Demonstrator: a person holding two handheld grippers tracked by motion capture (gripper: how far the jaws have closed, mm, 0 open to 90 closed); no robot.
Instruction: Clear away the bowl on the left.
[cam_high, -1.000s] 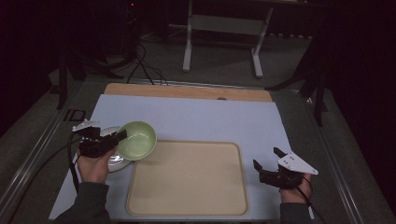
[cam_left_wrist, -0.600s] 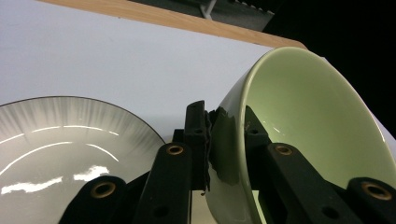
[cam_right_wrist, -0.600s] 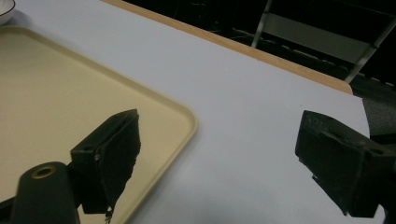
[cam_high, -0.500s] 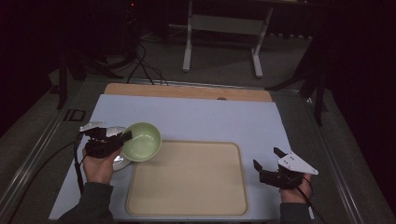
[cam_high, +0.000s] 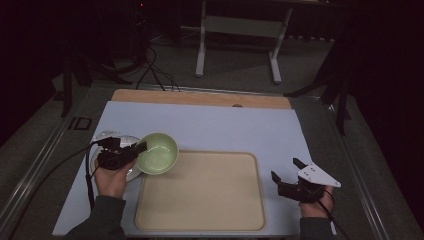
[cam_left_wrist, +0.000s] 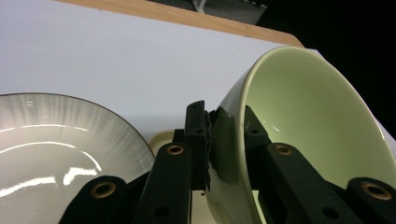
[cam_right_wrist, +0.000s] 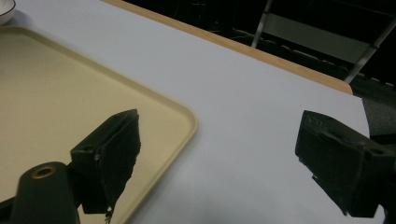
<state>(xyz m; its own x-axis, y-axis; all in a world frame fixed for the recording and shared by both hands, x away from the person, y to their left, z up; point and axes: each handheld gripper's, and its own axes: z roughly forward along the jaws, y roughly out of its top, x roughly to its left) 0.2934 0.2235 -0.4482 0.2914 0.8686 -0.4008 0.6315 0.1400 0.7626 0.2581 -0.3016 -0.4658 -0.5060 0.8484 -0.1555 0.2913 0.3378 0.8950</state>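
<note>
Left tongs (cam_high: 141, 147) grip the green bowl (cam_high: 158, 153) by its rim, lifted beside the plate (cam_left_wrist: 51, 154); right tongs (cam_high: 285, 170) are released. Lowering onto the tray (cam_high: 200, 200) seems next.

Left hand (cam_high: 111, 181) low at the near left, wrapped round the left gripper (cam_high: 131, 150), jaws pointing right and clamped on the rim of a green bowl (cam_high: 159, 153), one jaw inside, one outside. Right hand (cam_high: 315, 201) low at the near right, gripping the right gripper (cam_high: 285, 173), jaws spread wide apart, pointing left and forward, holding nothing.
</note>
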